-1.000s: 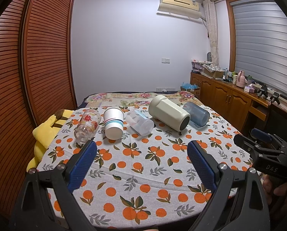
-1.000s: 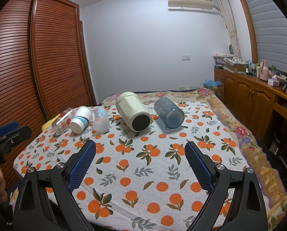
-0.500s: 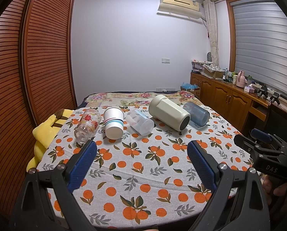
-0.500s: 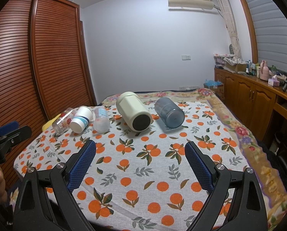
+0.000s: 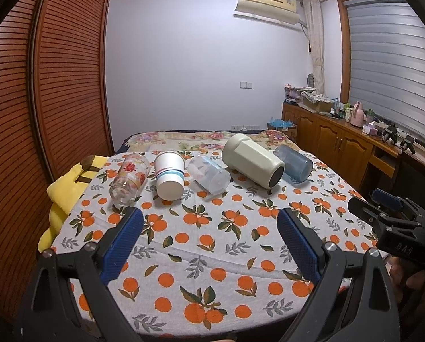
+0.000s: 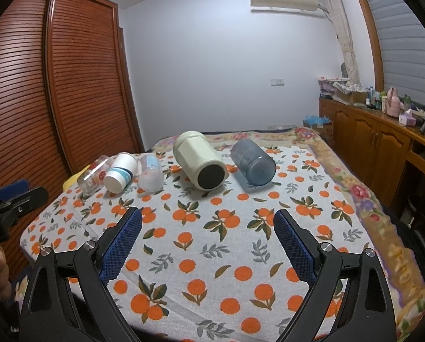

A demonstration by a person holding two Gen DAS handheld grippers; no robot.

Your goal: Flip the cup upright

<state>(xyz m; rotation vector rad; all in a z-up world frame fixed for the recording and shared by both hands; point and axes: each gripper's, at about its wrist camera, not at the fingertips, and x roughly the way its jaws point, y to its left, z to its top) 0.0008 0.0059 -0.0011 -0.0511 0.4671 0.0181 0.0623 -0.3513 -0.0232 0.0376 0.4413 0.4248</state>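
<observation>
Several cups lie on their sides in a row on the orange-print cloth (image 5: 212, 245): a glass with red flowers (image 5: 128, 181), a white paper cup with stripes (image 5: 169, 175), a clear plastic cup (image 5: 209, 174), a large cream cup (image 5: 253, 164) and a blue-grey cup (image 5: 293, 163). In the right wrist view the cream cup (image 6: 201, 164) and the blue-grey cup (image 6: 252, 161) lie ahead. My left gripper (image 5: 209, 242) is open and empty, well short of the row. My right gripper (image 6: 206, 239) is open and empty, also short of the cups.
A yellow cushion (image 5: 64, 191) lies at the table's left edge beside the brown slatted wardrobe (image 5: 41, 99). A wooden sideboard (image 5: 340, 139) with clutter runs along the right wall. The right gripper shows at the right in the left wrist view (image 5: 392, 222).
</observation>
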